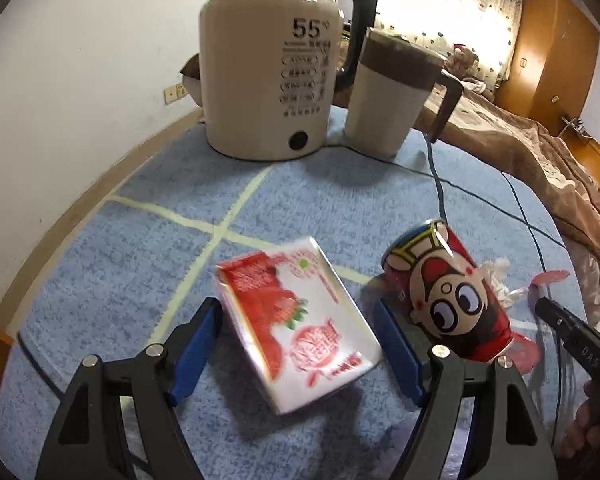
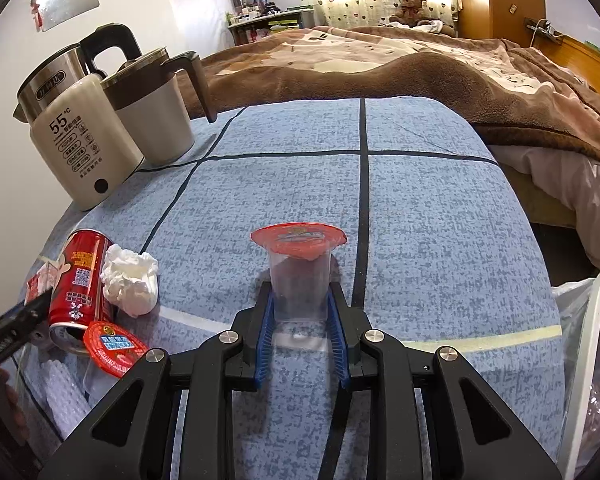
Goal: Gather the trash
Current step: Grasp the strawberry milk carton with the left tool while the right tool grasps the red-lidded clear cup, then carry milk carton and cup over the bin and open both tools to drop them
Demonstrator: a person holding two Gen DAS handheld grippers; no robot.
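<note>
Trash on a blue-clothed desk, one gripper at each piece.

Left wrist: the left gripper (image 1: 298, 344) stands spread around a strawberry carton (image 1: 296, 322) lying flat, long axis running away leftward; a red can (image 1: 446, 294) lies just right. Right wrist: the right gripper (image 2: 300, 330) pinches a clear cup (image 2: 299, 280), lid end pointing away; open cloth lies beyond, with a bed (image 2: 420, 68) behind.
</note>
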